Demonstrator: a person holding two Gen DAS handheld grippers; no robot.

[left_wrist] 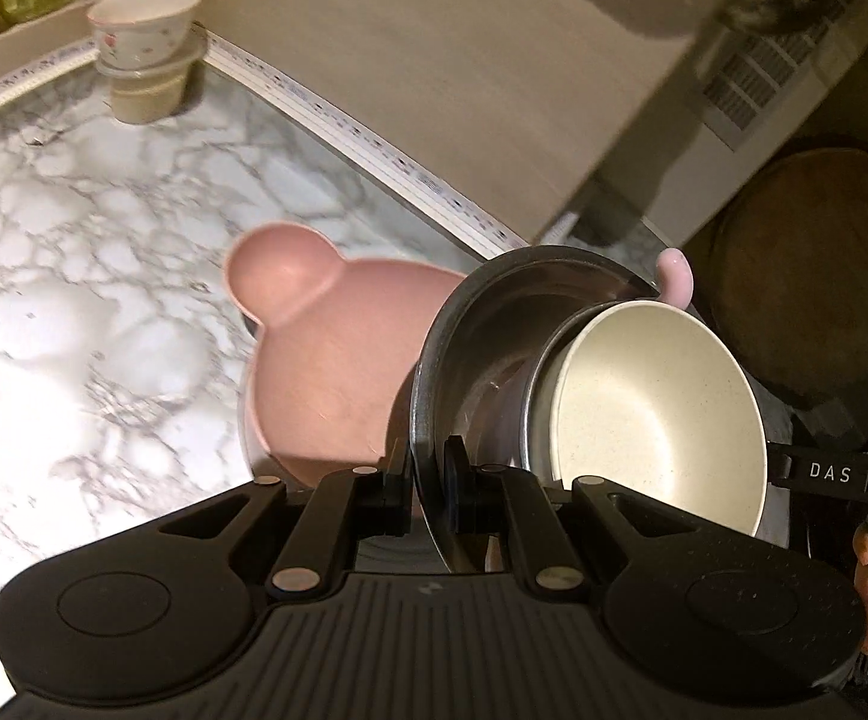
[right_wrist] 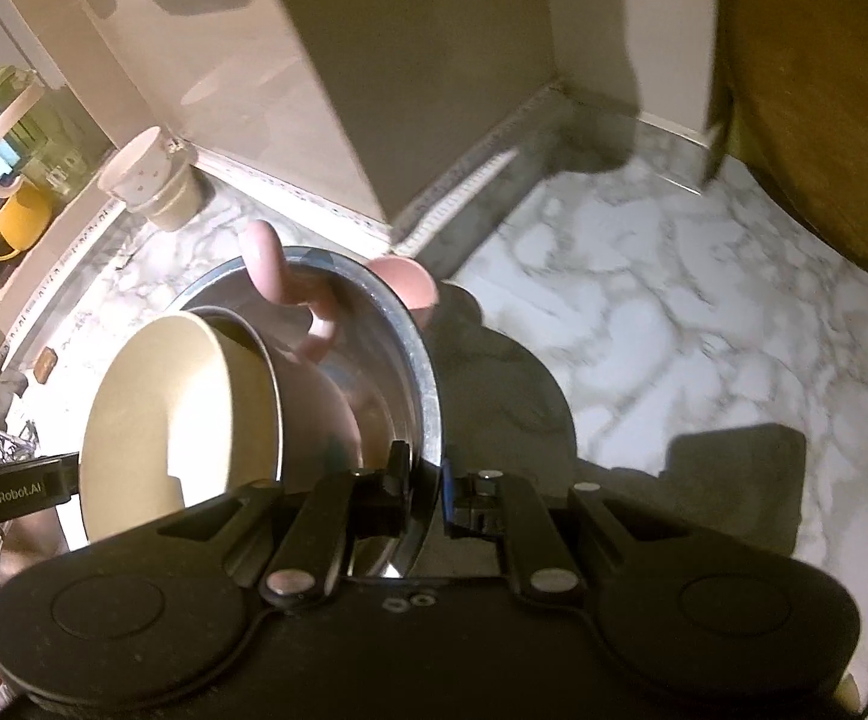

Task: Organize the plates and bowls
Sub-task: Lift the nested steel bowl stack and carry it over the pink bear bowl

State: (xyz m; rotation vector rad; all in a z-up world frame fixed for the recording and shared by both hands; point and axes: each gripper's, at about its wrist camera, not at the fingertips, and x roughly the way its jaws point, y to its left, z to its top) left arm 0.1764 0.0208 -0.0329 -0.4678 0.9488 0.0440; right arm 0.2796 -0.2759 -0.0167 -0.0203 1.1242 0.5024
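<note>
We have both tools pressed together on one thing: the left tool [left_wrist: 428, 480] pinches the rim of the steel bowl [left_wrist: 481, 348] with one pad inside the wall and one outside, and the right tool [right_wrist: 431, 480] pinches the same rim on the opposite side. We judge that two grips are used because the bowl is wide and loaded, and a single pinch on a thin metal edge would let it swing.

Inside the steel bowl, just ahead of the left tool and to its right, sits the cream bowl [left_wrist: 655, 408]. It is nested on what looks like a pinkish vessel and leans to one side rather than sitting flat. That lean is a reason to keep the carrier level, since nothing clamps the inner pieces. A pink rounded knob [left_wrist: 673, 276] shows beyond the far rim; we cannot tell what it belongs to.

Ahead of the left tool and to its left, partly under the steel bowl, is the pink bear-shaped plate [left_wrist: 326, 360]. Whether it rests on the marble table [left_wrist: 74, 300] or rides beneath the bowl we cannot tell.

Far ahead of both tools, in the corner by the wall, small bowls [left_wrist: 146, 18] are stacked. To us this suggests like is being nested with like, and that the load we hold is a gathered set on its way to a resting place.
</note>
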